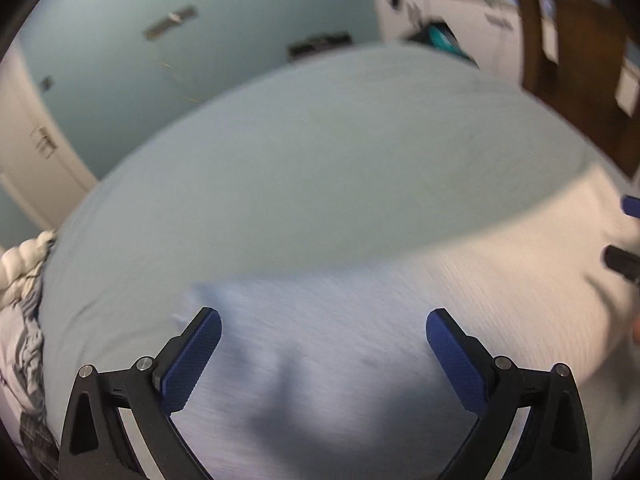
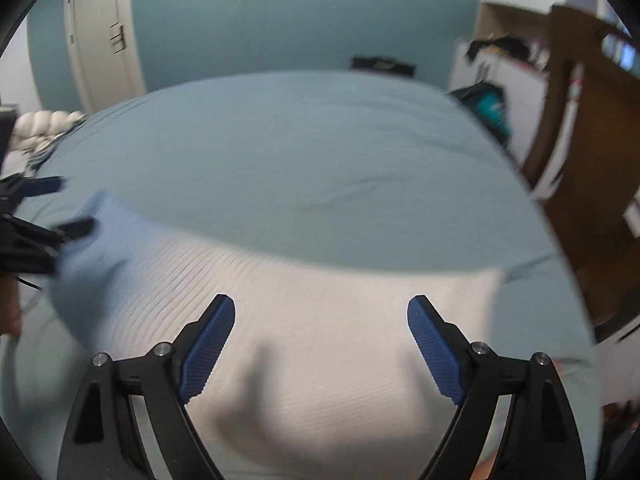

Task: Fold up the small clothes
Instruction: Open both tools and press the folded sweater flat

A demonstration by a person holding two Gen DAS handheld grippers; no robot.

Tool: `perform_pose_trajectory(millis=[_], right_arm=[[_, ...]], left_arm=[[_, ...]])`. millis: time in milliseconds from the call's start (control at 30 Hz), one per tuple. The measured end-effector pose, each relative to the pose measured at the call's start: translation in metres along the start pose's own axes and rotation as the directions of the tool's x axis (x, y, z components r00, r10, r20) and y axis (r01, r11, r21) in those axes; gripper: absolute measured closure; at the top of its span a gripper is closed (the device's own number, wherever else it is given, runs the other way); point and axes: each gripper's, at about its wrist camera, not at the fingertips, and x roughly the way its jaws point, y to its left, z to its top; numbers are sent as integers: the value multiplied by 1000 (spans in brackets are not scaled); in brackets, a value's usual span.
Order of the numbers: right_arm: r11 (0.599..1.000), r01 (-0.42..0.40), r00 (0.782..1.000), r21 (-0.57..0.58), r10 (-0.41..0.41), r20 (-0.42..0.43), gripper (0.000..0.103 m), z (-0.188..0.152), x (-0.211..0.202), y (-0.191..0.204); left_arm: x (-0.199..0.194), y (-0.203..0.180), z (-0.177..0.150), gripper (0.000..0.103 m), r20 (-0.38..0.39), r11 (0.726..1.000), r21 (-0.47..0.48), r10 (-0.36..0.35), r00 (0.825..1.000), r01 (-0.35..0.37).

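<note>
Both tongs, left (image 1: 323, 354) and right (image 2: 321, 342), gape empty over the cloth (image 2: 320, 280) on the bed (image 2: 280, 140): soft, light, limp; pinch its 3 o'clock corner.

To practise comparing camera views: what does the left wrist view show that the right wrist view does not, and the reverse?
Only the left wrist view: the right gripper at its right edge. Only the right wrist view: a white door and the left gripper at its left edge. Both: the pale ribbed cloth on the blue bed sheet, both grippers open and empty.
</note>
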Motion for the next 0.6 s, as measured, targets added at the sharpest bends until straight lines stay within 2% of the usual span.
perform_pose_trajectory(millis=[67,100,167,200,267,333,367,467,500,600], right_arm=[[998,-56,997,-20,55,-50,17,-19,9,-4],[998,-59,997,-33,58,-56,16,-28,15,-1],[995,-21,999,-99,17,-40,5,-47,25,2],[992,-15,999,-123,9,-48,2,-50,29,6],[991,-37,998,-128,31,-50,2,-50,32,-18],[993,-54,995,-110,45,-85,2,-45,34,-23],[993,-54,995,-107,45,-89,2,-41,34,-25],[994,-58,993,-87,49,-109,1,-29,23,-29],[995,-66,992,-70,58,-108,1,-23,20,-28],[991,-130,991,-35,130,-13,1,-14,-7,-30]], left_arm=[[16,-20,-14,0,-25,999,45,25,999,-24],[26,-28,-25,0,-27,997,67,43,999,-41],[37,-32,-39,0,-28,999,53,11,1000,-10],[40,-27,-47,0,-17,1000,11,-25,1000,25],[40,-26,-53,0,19,999,-10,-46,999,46],[35,-16,-64,0,17,999,-5,-43,999,43],[33,-18,-63,0,-1,999,-12,-42,999,42],[26,-26,-30,0,-32,999,-37,-11,999,10],[33,-23,2,0,-15,999,-40,-12,1000,11],[8,-37,9,0,111,997,-20,-70,991,73]])
